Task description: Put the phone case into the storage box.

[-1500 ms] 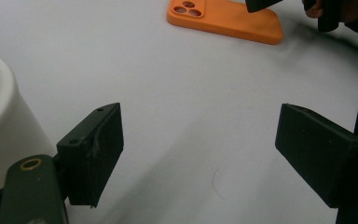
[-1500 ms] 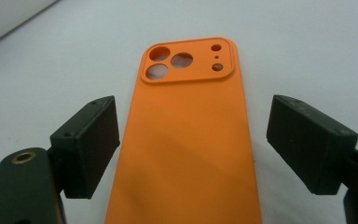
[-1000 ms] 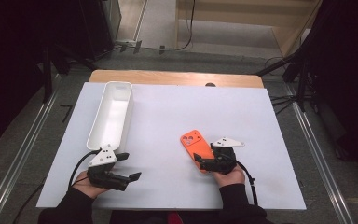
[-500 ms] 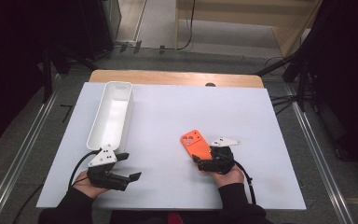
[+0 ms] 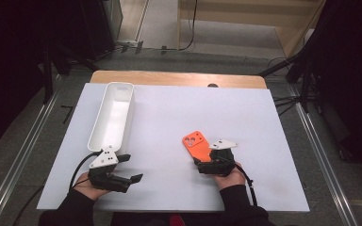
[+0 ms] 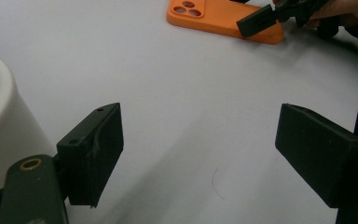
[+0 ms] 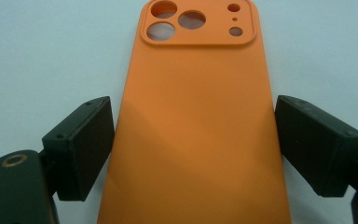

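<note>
The right gripper (image 7: 193, 154) has its jaws apart, one on each long side of the orange phone case (image 7: 193, 126), with a thin gap at either edge; whether the pads already touch the case is hard to judge from the right gripper view. The case lies flat on the white counter (image 5: 169, 113), back up, its camera cut-outs at the end away from the gripper. In the high view the right gripper (image 5: 206, 162) sits over the near end of the phone case (image 5: 195, 143), right of the counter's middle and toward the person's edge. The left gripper (image 6: 200, 154) has its jaws wide apart over bare counter with nothing between them; in the high view it (image 5: 127, 172) rests near the front left, just in front of the near end of a long white tray (image 5: 113, 117) that runs away along the left side.
</note>
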### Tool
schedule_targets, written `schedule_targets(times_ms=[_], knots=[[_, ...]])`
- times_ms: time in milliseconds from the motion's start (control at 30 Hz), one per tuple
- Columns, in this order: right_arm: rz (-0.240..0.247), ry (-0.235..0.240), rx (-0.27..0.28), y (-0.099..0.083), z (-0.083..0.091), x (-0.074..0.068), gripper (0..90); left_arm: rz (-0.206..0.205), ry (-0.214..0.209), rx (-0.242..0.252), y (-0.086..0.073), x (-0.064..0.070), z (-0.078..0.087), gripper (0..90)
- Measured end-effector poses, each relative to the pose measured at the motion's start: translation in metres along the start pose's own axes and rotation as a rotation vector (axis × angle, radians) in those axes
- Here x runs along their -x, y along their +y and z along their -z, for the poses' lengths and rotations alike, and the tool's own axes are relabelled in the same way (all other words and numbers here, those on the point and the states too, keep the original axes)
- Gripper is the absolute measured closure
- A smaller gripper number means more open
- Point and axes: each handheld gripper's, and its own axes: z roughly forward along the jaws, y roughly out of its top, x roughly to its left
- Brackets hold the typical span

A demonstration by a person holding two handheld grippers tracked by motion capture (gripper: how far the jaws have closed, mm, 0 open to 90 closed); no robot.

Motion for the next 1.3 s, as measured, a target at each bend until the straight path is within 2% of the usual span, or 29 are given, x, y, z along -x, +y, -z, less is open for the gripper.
schedule_targets(times_ms=[67,133,400,767,1300], knots=[[0.032,-0.035,-0.012,0.0003,-0.0014,-0.0044,12.8,0.0,0.0,0.002,0.0001,0.0001,-0.0002,15.6],[0.042,-0.043,-0.016,0.0004,-0.0018,-0.0056,12.9,0.0,-0.001,0.001,0.0001,0.0001,-0.0002,15.6],[0.045,-0.048,-0.019,0.0005,-0.0022,-0.0064,12.8,0.0,0.0,0.001,0.0001,0.0002,-0.0004,15.6],[0.038,-0.046,-0.02,0.0011,-0.0024,-0.0061,14.0,-0.001,-0.003,0.003,0.0005,0.0008,-0.0002,15.6],[0.056,-0.015,-0.015,0.0028,-0.0025,-0.0021,14.7,0.003,-0.003,0.003,0.0004,0.0002,-0.0002,15.6]])
